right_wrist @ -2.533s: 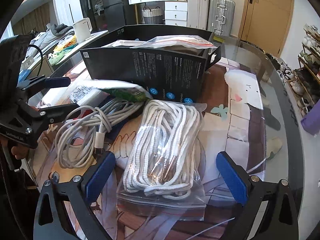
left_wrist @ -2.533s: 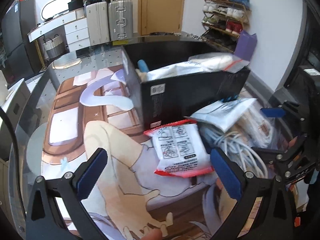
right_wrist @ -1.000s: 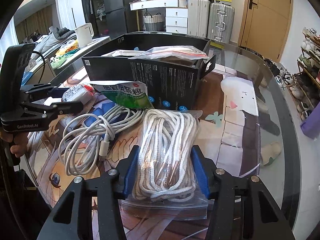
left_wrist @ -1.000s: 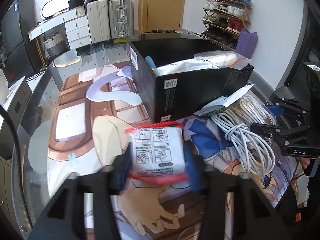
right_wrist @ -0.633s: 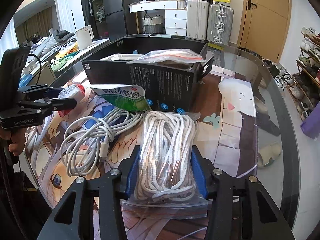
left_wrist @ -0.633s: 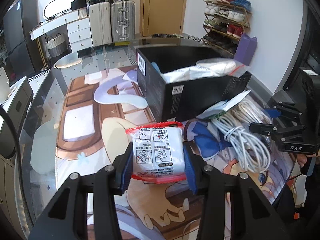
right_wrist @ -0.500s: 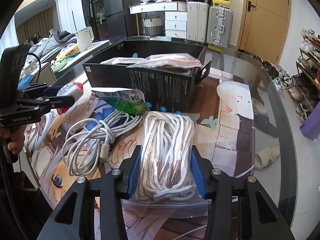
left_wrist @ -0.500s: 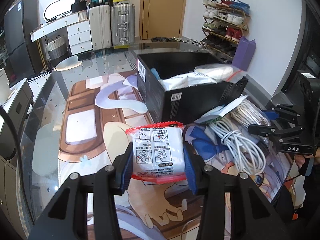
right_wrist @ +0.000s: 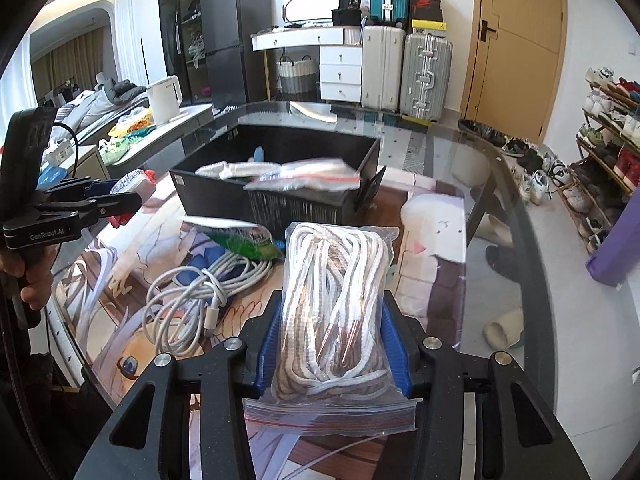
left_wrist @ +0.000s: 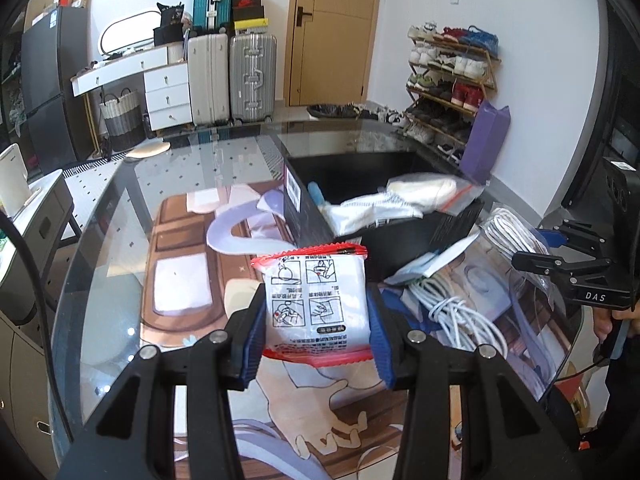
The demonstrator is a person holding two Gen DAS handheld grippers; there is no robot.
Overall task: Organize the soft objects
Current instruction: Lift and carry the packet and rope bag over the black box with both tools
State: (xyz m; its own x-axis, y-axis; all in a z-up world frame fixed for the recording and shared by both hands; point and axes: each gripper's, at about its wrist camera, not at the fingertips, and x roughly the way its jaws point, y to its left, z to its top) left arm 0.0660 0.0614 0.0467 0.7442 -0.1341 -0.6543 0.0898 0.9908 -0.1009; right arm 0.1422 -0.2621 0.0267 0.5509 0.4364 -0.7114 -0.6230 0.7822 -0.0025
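L gripper [left_wrist: 316, 336] pinching red-edged white pouch [left_wrist: 316, 304], R gripper [right_wrist: 334, 350] pinching clear zip bag of white rope [right_wrist: 334, 312]; both lifted. Next: over open black cardboard box [right_wrist: 216, 196], release.

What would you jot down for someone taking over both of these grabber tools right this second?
Left gripper: jaws shut on the red-edged white packet, held off the table.
Right gripper: jaws shut on the zip bag of white rope, also lifted.
Black box ahead on the glass table already holds a few bagged items.
Left on the table: loose white cable bundle and green-and-white pouch.
Likely next: put both held items in the box, then fetch the cable and pouch.
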